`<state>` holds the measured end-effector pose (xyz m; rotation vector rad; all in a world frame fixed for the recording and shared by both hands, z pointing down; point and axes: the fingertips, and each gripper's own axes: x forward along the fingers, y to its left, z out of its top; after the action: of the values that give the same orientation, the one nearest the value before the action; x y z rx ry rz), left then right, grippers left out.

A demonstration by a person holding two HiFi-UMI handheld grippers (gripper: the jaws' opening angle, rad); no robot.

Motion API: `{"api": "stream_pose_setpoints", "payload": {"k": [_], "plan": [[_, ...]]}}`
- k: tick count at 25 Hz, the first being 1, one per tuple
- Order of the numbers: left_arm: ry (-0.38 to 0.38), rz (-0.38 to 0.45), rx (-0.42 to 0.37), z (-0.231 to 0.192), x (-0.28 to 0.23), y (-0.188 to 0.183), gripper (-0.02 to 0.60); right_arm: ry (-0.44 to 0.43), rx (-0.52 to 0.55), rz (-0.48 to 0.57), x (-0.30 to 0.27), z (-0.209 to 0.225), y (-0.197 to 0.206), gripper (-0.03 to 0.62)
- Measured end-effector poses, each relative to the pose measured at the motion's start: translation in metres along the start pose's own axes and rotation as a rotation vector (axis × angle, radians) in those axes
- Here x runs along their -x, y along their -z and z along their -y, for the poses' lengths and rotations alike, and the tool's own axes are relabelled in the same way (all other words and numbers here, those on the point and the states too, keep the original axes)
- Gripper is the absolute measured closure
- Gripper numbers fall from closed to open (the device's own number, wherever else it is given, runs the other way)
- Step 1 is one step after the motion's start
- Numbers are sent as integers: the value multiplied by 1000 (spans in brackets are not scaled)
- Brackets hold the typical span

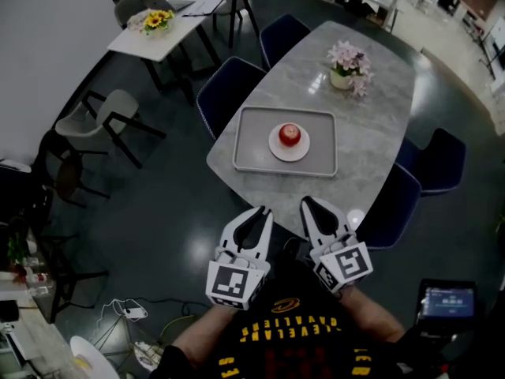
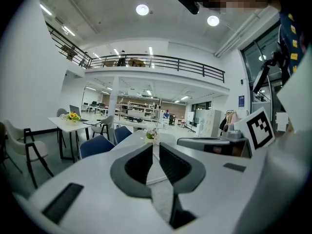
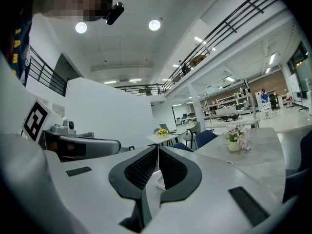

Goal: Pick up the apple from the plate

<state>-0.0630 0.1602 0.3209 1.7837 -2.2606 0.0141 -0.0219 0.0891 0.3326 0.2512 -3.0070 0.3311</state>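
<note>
A red apple (image 1: 289,135) sits on a small white plate (image 1: 289,151) in a grey tray (image 1: 251,155) on the near half of a grey marble table (image 1: 371,125). Both grippers hover side by side just short of the table's near edge, pointing at the tray. My left gripper (image 1: 265,210) (image 2: 156,145) has its tips all but together, with only a thin slit and nothing held. In my right gripper (image 1: 306,201) (image 3: 157,148) the tips meet, also on nothing. The apple is hidden behind the jaws in both gripper views.
A pot of pink flowers (image 1: 349,68) (image 3: 235,139) stands at the table's far end. Dark blue chairs (image 1: 229,85) (image 1: 390,204) ring the table. A white table with yellow flowers (image 1: 156,24) is at the far left. Cables (image 1: 126,310) lie on the floor.
</note>
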Motion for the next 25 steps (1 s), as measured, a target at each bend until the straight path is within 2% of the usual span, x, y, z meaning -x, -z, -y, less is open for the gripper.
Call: {"api": "stream_pose_setpoints", "payload": {"k": [8,17,25], "plan": [[-52,-33,65,-25,-62,-11,538,-11,-74,-12,-33,69,-7,588],[-77,-89,85,-50,-112,-3,538,53,-142,-72,-48,130,5,588],[-58,-183,93,-94,-156,20,538,151,-168,-117,-68,165,23,588]]}}
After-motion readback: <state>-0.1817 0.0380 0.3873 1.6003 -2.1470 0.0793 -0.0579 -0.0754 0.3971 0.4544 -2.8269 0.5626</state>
